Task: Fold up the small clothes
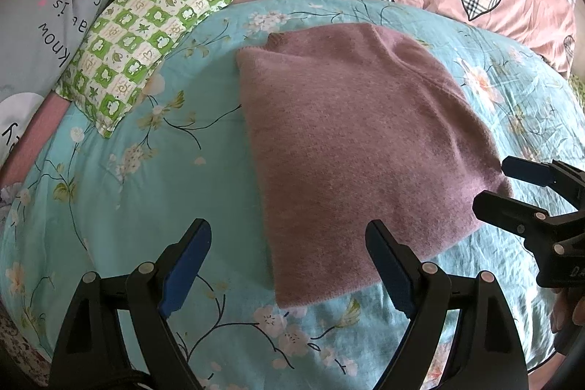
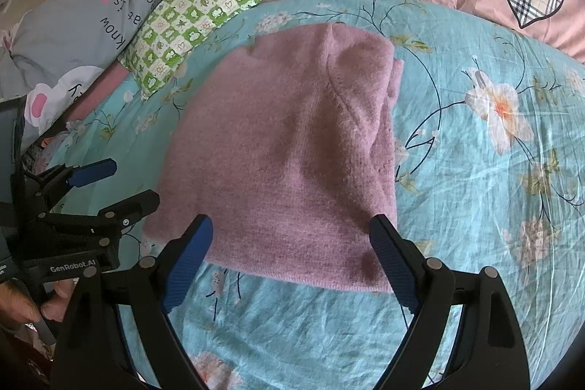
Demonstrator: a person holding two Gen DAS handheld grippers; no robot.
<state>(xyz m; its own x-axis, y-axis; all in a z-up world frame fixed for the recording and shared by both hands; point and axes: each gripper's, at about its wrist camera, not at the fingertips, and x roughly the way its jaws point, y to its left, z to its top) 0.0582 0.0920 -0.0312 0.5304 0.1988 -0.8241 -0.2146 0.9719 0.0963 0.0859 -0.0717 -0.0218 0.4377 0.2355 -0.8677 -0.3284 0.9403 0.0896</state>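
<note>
Black plastic left gripper (image 1: 289, 265) frames, blue ribbed pads (image 1: 186, 265), silver rivets. Matched on right gripper (image 2: 292, 262). Bore white "GenRobot.AI" lettering.

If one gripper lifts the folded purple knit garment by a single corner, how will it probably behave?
The purple knit garment looks soft and fuzzy, so it would probably sag. Its layers, visible at the right edge, would likely fall open. It lies on a wrinkled blue floral sheet, so pushing may bunch it instead of sliding it.

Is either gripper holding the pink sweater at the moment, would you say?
No, the left gripper and the right gripper are both open, with nothing between their fingers, while the sweater lies folded on the bed.
</note>
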